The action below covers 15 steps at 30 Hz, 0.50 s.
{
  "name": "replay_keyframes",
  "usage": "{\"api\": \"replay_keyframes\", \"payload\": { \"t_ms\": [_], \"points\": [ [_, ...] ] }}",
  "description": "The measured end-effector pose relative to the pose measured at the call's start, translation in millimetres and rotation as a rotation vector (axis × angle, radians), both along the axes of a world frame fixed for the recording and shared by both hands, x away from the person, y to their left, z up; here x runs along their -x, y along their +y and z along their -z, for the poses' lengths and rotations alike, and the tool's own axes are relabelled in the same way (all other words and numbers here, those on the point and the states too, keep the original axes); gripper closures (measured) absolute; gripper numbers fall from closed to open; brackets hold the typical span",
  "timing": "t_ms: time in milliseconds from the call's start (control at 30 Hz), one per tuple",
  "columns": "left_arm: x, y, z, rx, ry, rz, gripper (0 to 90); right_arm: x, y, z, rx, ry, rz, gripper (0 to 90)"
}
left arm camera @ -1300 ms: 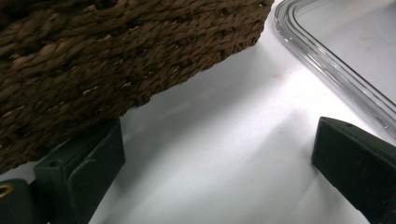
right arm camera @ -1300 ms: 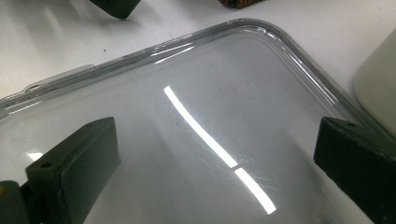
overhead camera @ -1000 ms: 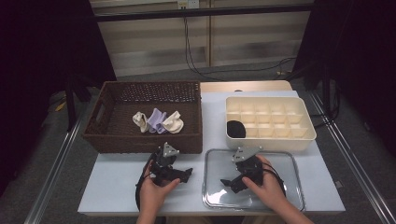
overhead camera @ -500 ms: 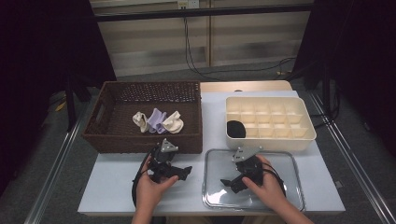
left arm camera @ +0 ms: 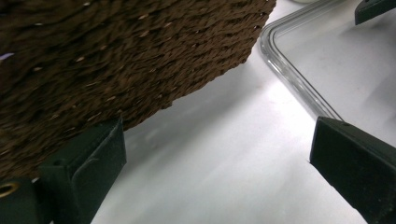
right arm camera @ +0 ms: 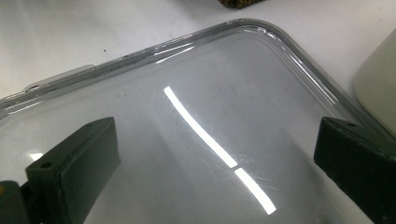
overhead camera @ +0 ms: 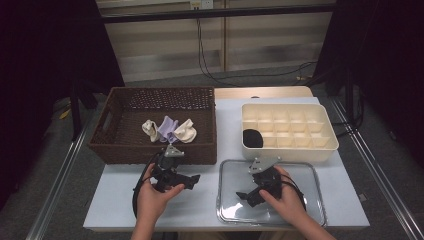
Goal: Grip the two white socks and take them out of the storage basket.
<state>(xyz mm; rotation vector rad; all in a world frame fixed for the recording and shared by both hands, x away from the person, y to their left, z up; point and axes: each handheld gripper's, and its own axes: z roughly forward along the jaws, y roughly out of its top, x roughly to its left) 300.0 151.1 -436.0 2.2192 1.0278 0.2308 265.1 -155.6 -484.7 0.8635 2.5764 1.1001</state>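
Note:
My left gripper [overhead camera: 194, 179] lies low over the white table [overhead camera: 115, 200], just in front of the brown wicker basket [overhead camera: 125, 107], pointing right. Its jaws stand wide open with nothing between them [left arm camera: 217, 140]; the basket wall [left arm camera: 116, 51] is close at the upper left. My right gripper [overhead camera: 243, 195] hovers over a clear glass tray [overhead camera: 305, 210], also open and empty [right arm camera: 215, 135]. Cream and lavender cloth pieces [overhead camera: 170, 130] lie in the basket.
A cream compartment box [overhead camera: 320, 145] stands behind the glass tray, with a dark item [overhead camera: 252, 138] in its front left cell. The tray's rim [left arm camera: 289, 74] runs close to the left gripper. Cables hang past the table's far edge.
The left hand and its gripper have shifted slightly to the left along the basket's front. The right gripper has stayed over the glass tray.

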Motion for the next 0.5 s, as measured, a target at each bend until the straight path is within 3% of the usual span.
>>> {"api": "replay_keyframes", "payload": {
  "t_ms": [500],
  "points": [
    [-3.7, 8.8, -35.7, -0.002, -0.007, 0.011, 4.0, -0.2, -0.1, 0.1, -0.001, -0.002, -0.001, 0.0]
  ]
}}
